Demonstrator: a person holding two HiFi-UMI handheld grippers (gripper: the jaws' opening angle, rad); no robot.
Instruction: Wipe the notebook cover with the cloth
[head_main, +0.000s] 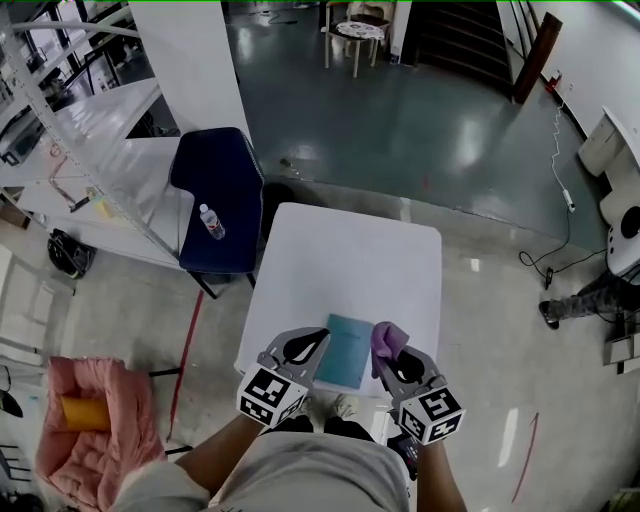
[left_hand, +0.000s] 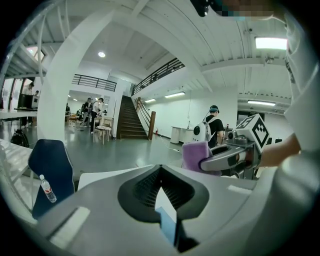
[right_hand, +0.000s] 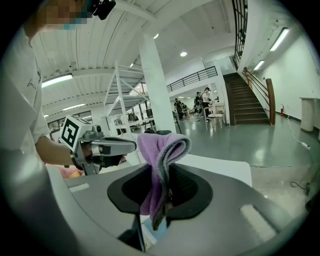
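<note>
A teal notebook (head_main: 346, 351) lies flat near the front edge of the white table (head_main: 350, 260). My right gripper (head_main: 383, 358) is shut on a folded purple cloth (head_main: 388, 339), held just off the notebook's right edge; in the right gripper view the cloth (right_hand: 159, 160) sticks up between the jaws. My left gripper (head_main: 324, 335) is shut with nothing in it, over the notebook's left edge. Through the left gripper's (left_hand: 160, 172) jaws a slice of the notebook (left_hand: 167, 220) shows below. The cloth (left_hand: 195, 154) and the right gripper (left_hand: 205, 164) appear to its right.
A dark blue chair (head_main: 215, 185) with a water bottle (head_main: 211, 221) on its seat stands at the table's far left. A pink bag (head_main: 90, 430) sits on the floor at the left. White shelving (head_main: 90, 150) fills the far left. A person's foot (head_main: 555, 310) is at the right.
</note>
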